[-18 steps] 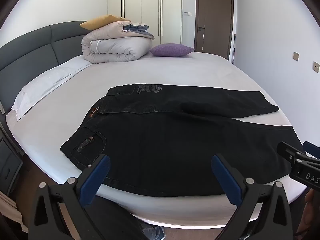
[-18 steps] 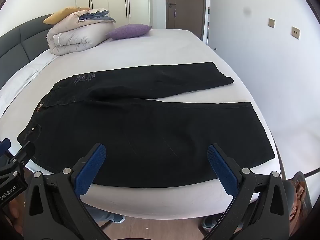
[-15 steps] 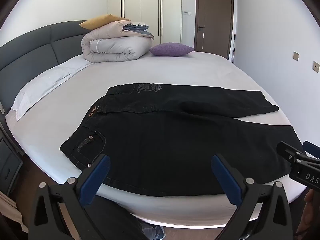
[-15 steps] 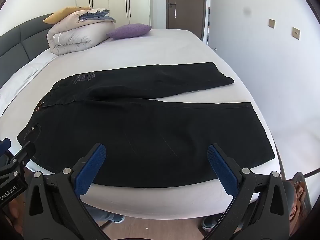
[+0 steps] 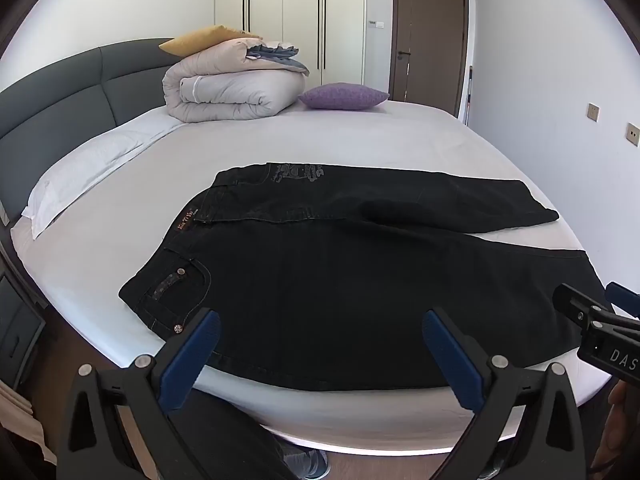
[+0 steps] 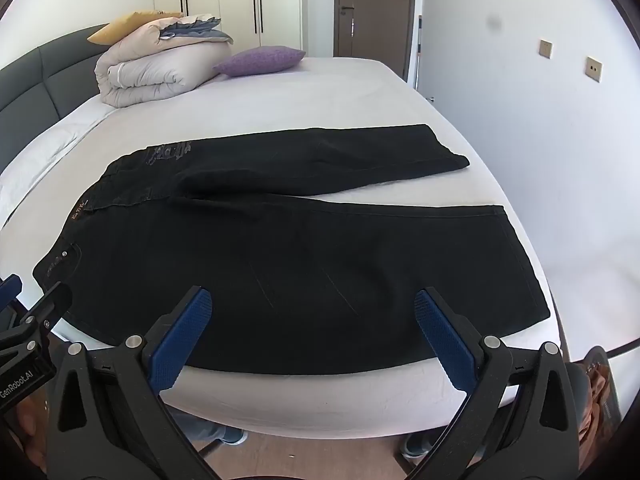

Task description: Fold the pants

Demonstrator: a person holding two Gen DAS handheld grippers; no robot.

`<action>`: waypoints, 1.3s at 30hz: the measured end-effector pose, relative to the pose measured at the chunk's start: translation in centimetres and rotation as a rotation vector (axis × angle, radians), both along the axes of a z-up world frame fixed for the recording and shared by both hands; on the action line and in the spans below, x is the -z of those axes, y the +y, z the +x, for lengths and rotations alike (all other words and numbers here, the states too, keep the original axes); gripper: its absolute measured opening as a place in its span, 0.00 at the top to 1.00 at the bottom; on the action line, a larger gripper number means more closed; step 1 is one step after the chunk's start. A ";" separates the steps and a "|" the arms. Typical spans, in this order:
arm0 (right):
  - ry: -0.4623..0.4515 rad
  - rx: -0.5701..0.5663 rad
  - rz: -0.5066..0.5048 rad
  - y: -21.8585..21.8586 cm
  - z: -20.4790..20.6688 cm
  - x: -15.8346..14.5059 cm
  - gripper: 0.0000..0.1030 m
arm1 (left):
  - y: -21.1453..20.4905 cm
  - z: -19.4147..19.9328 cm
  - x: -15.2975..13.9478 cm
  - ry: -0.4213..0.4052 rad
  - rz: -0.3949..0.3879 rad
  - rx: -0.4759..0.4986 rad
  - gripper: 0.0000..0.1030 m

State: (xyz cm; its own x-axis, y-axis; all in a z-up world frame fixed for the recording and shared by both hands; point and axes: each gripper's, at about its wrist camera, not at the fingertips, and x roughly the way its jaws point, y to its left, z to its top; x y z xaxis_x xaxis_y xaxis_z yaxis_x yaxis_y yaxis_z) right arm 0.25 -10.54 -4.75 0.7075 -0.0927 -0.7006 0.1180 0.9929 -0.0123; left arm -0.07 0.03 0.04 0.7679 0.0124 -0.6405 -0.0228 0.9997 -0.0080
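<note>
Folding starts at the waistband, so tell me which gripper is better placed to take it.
Left. The left gripper hangs open by the pocket corner of the pants, at the waistband end. The right gripper hangs open nearer the hems.

Black denim pants (image 5: 360, 280): uniform black, faded grey print near far waistband, small orange-lettered waist label, metal rivets at pocket
White bed sheet (image 5: 340, 140): plain, no pattern
Dark grey padded headboard (image 5: 60, 92): solid grey
Rolled beige-and-white duvet (image 5: 224, 92): pale beige outside, white fold
Mustard-yellow pillow (image 5: 200, 36): plain
Purple speckled cushion (image 5: 344, 96): lilac, fine dotted texture
Left tongs (image 5: 320, 344) and right tongs (image 6: 312, 324): black frames, blue textured pads (image 5: 192, 356)
Brown door (image 5: 428, 36); white wardrobe fronts (image 5: 288, 20) with black handles
</note>
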 end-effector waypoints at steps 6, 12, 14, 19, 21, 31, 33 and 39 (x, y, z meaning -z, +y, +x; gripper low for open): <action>0.004 -0.001 0.001 -0.1 0.0 0.2 0.00 | 0.0 0.0 0.0 0.002 -0.001 0.001 0.00; 0.005 -0.001 -0.001 0.4 0.2 0.7 0.00 | 0.0 0.0 0.0 0.003 -0.002 0.001 0.00; 0.005 -0.002 -0.001 0.4 0.2 0.8 0.00 | -0.3 0.1 0.4 0.004 -0.002 0.001 0.00; 0.006 -0.002 -0.002 0.5 0.3 0.8 0.00 | -0.3 0.1 0.3 0.005 -0.003 0.001 0.00; 0.007 -0.001 -0.002 0.5 0.3 0.8 0.00 | -0.3 0.2 0.3 0.005 -0.003 0.001 0.00; 0.007 -0.002 -0.003 0.6 0.0 0.9 0.00 | -0.3 0.2 0.3 0.007 -0.003 0.001 0.00; 0.007 -0.003 -0.003 0.6 0.0 0.9 0.00 | -0.3 0.2 0.4 0.007 -0.003 0.000 0.00; 0.009 -0.003 -0.003 0.6 0.0 0.9 0.00 | -0.3 0.2 0.3 0.008 -0.003 0.001 0.00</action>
State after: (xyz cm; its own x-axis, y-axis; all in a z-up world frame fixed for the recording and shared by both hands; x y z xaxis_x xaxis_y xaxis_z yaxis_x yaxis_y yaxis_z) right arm 0.29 -9.90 -5.64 0.7017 -0.0929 -0.7064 0.1152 0.9932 -0.0161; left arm 0.12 -0.27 -0.28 0.7627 0.0097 -0.6467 -0.0216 0.9997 -0.0104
